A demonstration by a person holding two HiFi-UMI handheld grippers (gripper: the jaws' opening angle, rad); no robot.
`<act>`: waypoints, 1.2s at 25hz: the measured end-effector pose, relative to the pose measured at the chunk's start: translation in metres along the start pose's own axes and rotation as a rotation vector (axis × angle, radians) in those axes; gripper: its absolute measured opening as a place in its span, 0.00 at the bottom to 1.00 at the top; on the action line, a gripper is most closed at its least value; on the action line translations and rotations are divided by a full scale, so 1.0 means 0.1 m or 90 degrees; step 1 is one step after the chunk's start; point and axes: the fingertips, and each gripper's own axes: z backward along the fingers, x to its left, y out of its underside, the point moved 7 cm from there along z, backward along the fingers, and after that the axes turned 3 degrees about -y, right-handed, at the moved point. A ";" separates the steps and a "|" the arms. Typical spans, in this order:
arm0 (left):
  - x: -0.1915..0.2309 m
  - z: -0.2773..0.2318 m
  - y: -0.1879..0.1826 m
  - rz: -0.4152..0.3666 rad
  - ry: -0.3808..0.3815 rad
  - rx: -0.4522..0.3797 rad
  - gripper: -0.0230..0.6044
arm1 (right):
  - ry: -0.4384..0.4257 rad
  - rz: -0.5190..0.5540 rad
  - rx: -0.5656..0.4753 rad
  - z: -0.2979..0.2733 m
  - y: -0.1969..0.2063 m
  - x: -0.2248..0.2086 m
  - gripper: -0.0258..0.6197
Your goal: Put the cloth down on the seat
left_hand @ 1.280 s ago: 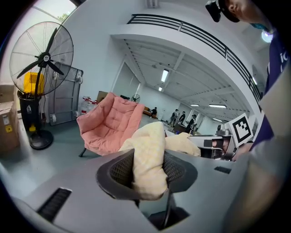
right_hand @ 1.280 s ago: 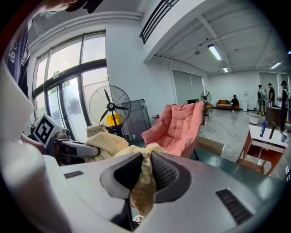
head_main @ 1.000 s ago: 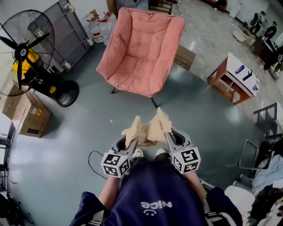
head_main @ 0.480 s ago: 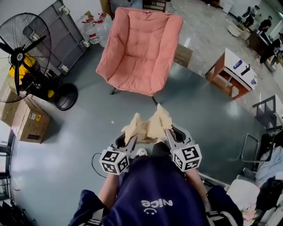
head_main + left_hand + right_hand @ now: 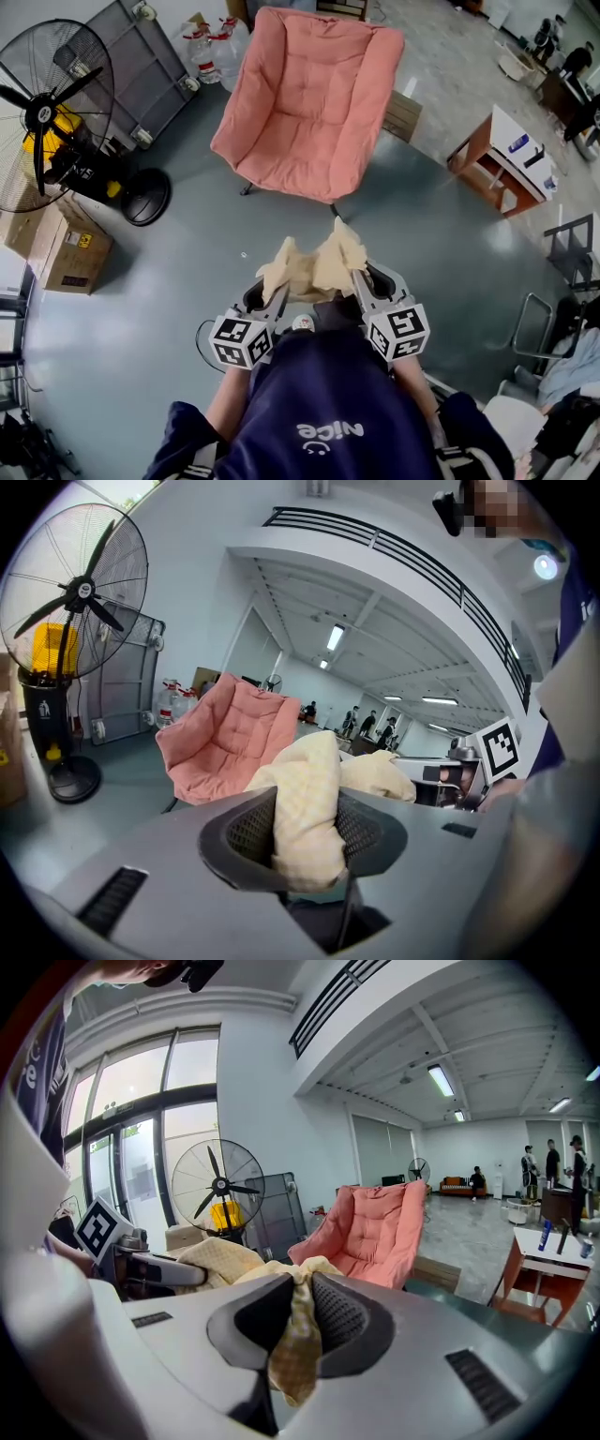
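A pale yellow cloth [image 5: 314,270] hangs bunched between my two grippers, held in front of the person's body. My left gripper [image 5: 274,292] is shut on its left end, where a thick fold [image 5: 305,822] fills the jaws. My right gripper [image 5: 354,279] is shut on the right end, with a thin fold [image 5: 298,1340] pinched between the pads. The pink padded chair [image 5: 309,98] stands on the floor ahead of both grippers, its seat [image 5: 286,155] bare. That chair [image 5: 225,747] shows past the left jaws, and the chair [image 5: 370,1227] also shows beyond the right jaws.
A big standing fan [image 5: 56,112] and a cardboard box [image 5: 56,248] are at the left. A metal cart [image 5: 141,61] and water bottles [image 5: 211,47] stand behind the chair's left side. A small wooden table [image 5: 502,164] is at the right. A black cable [image 5: 202,342] lies by the person's feet.
The view has shifted slightly; the chair sits a little further right and lower in the head view. Both grippers keep their hold on the cloth in the same pose.
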 end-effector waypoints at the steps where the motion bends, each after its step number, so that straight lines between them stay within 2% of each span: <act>1: 0.01 -0.06 -0.03 0.000 -0.005 -0.001 0.28 | -0.003 0.000 0.000 -0.06 -0.02 -0.07 0.16; 6: 0.09 -0.44 -0.23 0.004 -0.031 -0.008 0.28 | -0.025 0.002 -0.003 -0.41 -0.19 -0.44 0.17; 16: 0.19 -1.37 -0.89 0.022 -0.091 -0.031 0.28 | -0.077 0.032 -0.002 -1.18 -0.80 -1.31 0.16; 30: 0.11 -2.37 -1.34 0.037 -0.128 -0.040 0.28 | -0.113 0.043 -0.001 -1.76 -1.19 -2.25 0.17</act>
